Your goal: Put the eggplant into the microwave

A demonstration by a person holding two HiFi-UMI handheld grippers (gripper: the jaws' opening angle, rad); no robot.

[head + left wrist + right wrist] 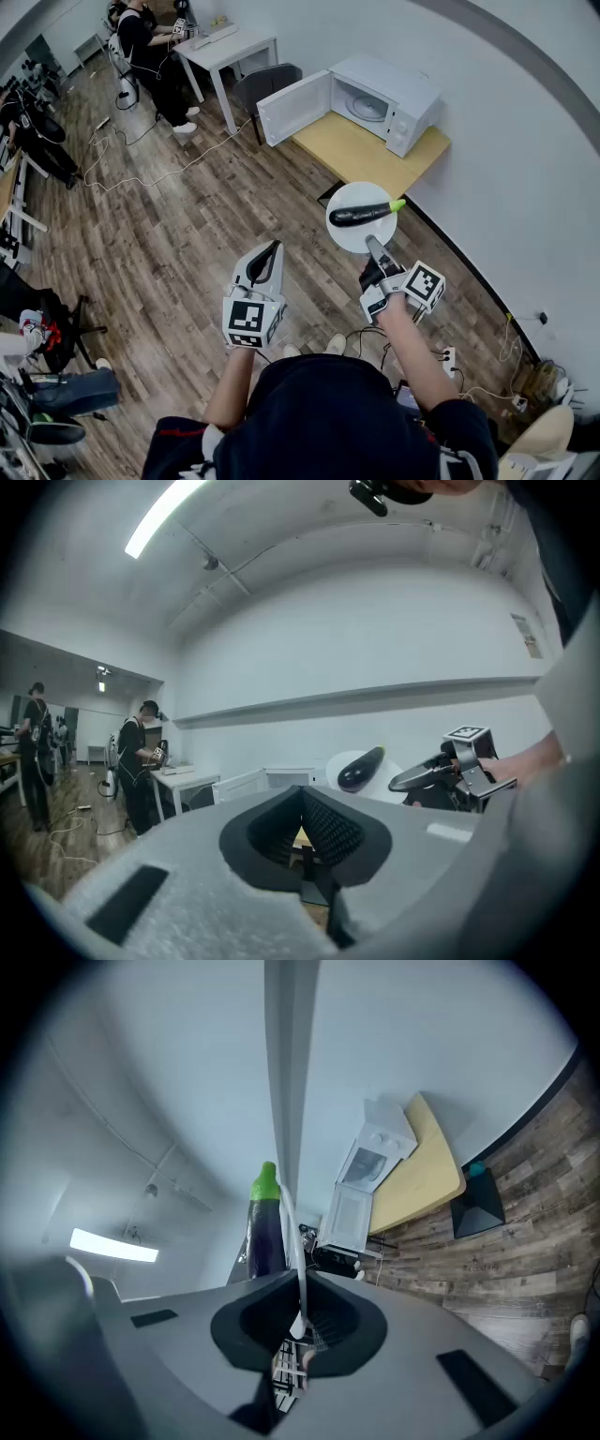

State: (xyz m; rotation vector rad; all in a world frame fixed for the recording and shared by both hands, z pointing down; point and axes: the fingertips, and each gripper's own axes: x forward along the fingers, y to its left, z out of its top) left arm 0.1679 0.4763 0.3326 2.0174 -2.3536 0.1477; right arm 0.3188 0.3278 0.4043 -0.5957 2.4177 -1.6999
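A dark purple eggplant (361, 215) with a green stem lies on a round white plate (352, 240). My right gripper (373, 245) is shut on the plate's near rim and holds it up above the wooden floor. In the right gripper view the plate (290, 1101) shows edge-on between the jaws, with the eggplant (265, 1227) to its left. The white microwave (380, 94) stands on a light wooden table (361, 155) ahead, its door (295, 107) swung open to the left. My left gripper (274, 247) hangs left of the plate, shut on nothing.
A dark chair (262, 86) stands left of the table and a black stand (483, 1202) sits under it. Behind are a white desk (230, 45), seated people (150, 52) and cables (141, 159) on the floor. A white wall (525, 169) runs along the right.
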